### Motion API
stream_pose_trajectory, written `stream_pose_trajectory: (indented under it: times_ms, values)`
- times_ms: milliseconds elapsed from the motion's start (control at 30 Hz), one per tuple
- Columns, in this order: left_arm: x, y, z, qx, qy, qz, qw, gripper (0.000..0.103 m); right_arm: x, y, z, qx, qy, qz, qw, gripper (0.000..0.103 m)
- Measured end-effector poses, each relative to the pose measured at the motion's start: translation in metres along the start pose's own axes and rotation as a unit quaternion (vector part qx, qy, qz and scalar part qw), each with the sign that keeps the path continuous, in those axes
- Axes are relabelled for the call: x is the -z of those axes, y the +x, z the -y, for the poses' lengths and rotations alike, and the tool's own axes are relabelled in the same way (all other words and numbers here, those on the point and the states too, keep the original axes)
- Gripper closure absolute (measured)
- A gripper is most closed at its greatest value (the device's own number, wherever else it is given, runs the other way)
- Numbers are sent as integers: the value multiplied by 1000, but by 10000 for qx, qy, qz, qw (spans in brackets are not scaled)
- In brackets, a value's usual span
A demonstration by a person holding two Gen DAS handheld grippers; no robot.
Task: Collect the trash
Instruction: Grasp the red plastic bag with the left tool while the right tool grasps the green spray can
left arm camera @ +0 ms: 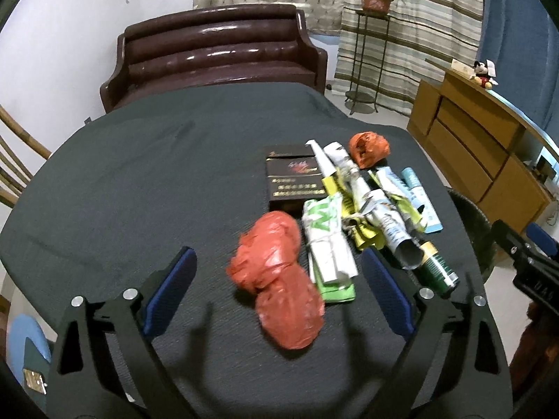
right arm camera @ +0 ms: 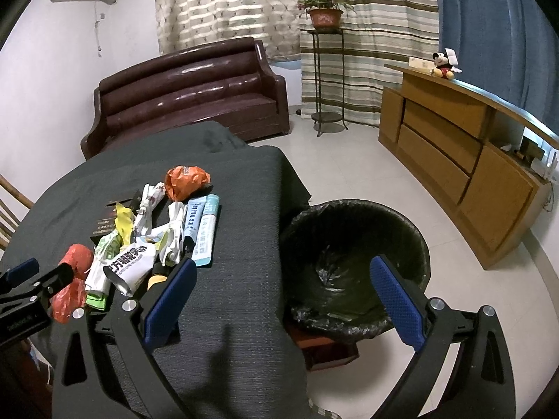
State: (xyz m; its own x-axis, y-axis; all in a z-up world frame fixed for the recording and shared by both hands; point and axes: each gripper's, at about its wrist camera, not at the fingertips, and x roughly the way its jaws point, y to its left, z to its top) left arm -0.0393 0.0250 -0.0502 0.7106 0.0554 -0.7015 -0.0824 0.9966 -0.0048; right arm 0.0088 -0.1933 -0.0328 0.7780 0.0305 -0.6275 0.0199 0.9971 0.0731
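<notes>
1. On the dark tablecloth (left arm camera: 139,181), just ahead of my left gripper (left arm camera: 276,289), lies the red plastic bag (left arm camera: 279,279), crumpled into two lumps. It sits between the spread blue pads, and I cannot tell whether either pad touches it. The tongs are wide open and hold nothing.
2. I judge the bag light, soft and slippery; it should crush under the pads. I would close across the narrow waist between the lumps, where the film bunches thickest.
3. Right of the bag is the rest of the heap: a green-and-white wrapper (left arm camera: 328,244) touching it, a rolled paper tube (left arm camera: 380,216), a green can (left arm camera: 438,267) and a pale blue tube (left arm camera: 421,195). Beyond the bag are a dark carton (left arm camera: 291,178) and an orange wad (left arm camera: 368,148).
4. I expect the can to be stiff and prone to rolling, and the papers to be springy.
5. My right gripper (right arm camera: 283,303) is also fully open and empty. It hangs well to the right of the bag, by the table edge, with the black-lined bin (right arm camera: 353,255) on the floor ahead of it.
</notes>
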Motion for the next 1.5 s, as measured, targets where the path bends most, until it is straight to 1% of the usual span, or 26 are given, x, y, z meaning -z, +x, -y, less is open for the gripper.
stream_pose_trajectory:
  times_ms: [33, 167, 200, 233, 300, 333, 400, 467, 500, 533, 633, 700, 733, 800, 1000, 1100, 1233, 1400, 1500]
  values:
    - [-2, -1, -2, -21, -12, -32, 10000, 18, 0, 0, -1, -7, -7, 9, 10000, 7]
    - [-5, -2, -11, -67, -120, -137, 9998, 20, -2, 0, -3, -64, -9, 19, 10000, 9]
    - [-6, -2, -12, -79, -121, -163, 9998, 22, -3, -1, -4, -81, -23, 35, 10000, 12]
    - [-5, -2, -13, -88, -113, -192, 9997, 23, -3, -1, -7, -84, -46, 44, 9999, 21]
    - [-10, -1, -11, -101, -98, -265, 9995, 25, -4, 0, -8, -84, -81, 12, 9999, 33]
    - [-8, -1, -12, -102, -109, -306, 9994, 27, -4, 1, -10, -111, -84, -15, 9999, 34]
    - [-20, 5, -19, -50, -116, -350, 9993, 31, -4, 2, -12, -160, -96, -36, 9998, 35]
    - [-21, 7, -20, -25, -80, -383, 9992, 32, -3, 3, -14, -191, -132, -45, 9997, 35]
    - [-22, 9, -20, -17, -49, -411, 9991, 34, -3, 3, -15, -207, -137, -56, 9997, 35]
    - [-23, 11, -21, -6, -27, -430, 9991, 40, -2, 3, -15, -216, -138, -59, 9997, 35]
    - [-21, 18, -23, 149, 8, -564, 9983, 49, -1, 3, -16, -257, -143, -73, 9995, 35]
    - [-19, 21, -26, 267, 7, -613, 9978, 61, 0, 3, -18, -303, -139, -97, 9994, 35]
    - [-19, 21, -27, 311, 9, -622, 9976, 65, 0, 3, -18, -326, -138, -113, 9993, 35]
    - [-19, 19, -29, 353, 21, -604, 9975, 69, 1, 4, -21, -366, -150, -132, 9991, 35]
    - [-23, 9, -37, 173, 130, -379, 9990, 71, 3, 3, -36, -520, -294, -138, 9981, 35]
    - [-25, 8, -44, 118, 75, -378, 9992, 71, 8, 5, -44, -604, -376, -186, 9973, 35]
    - [-24, 9, -53, -11, 42, -356, 9994, 71, 13, 8, -53, -746, -500, -349, 9953, 47]
    - [-23, 9, -64, -71, -11, -370, 9993, 71, 19, 12, -63, -894, -608, -482, 9930, 56]
    - [-24, 9, -64, -52, -17, -365, 9993, 71, 22, 14, -69, -913, -727, -527, 9918, 63]
